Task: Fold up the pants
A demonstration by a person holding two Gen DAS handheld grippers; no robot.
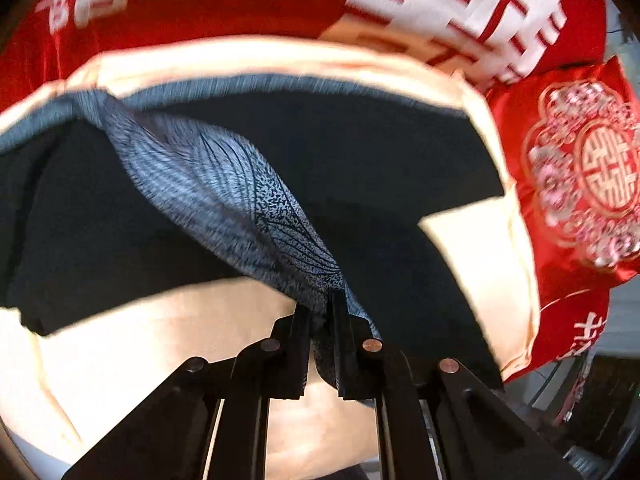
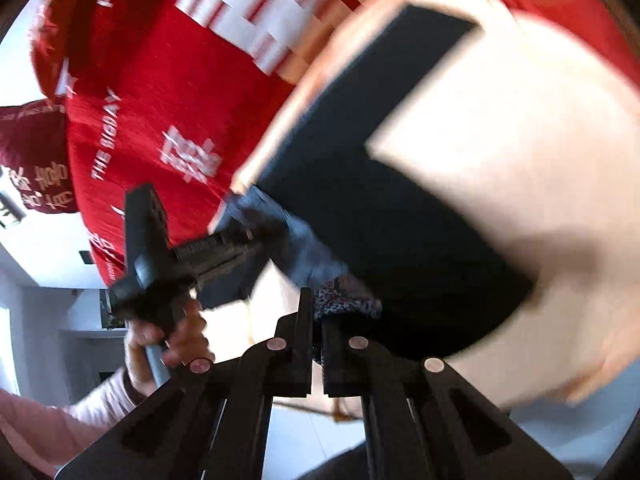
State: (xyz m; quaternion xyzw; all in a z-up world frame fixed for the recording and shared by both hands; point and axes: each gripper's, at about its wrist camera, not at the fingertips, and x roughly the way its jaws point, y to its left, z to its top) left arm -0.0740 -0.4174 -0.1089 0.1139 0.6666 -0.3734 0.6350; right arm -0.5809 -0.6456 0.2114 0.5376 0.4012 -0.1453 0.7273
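Observation:
The dark navy pants (image 1: 360,160) lie spread on a cream cushion (image 1: 160,340). Their waist edge is lifted, showing a blue-grey speckled lining (image 1: 224,188). My left gripper (image 1: 320,304) is shut on a pinch of this lining, which rises in a taut ridge from the fingertips. In the right wrist view the pants (image 2: 380,220) run away to the upper right. My right gripper (image 2: 316,300) is shut on a fold of the speckled waist fabric (image 2: 348,300). To its left, a hand (image 2: 176,340) holds the left gripper (image 2: 252,242), which grips the same waist edge.
A red bedcover (image 1: 200,8) with white characters lies under the cream cushion. A red embroidered pillow (image 1: 580,168) sits at the right edge in the left wrist view. A dark red pillow (image 2: 32,152) and white walls show at the left in the right wrist view.

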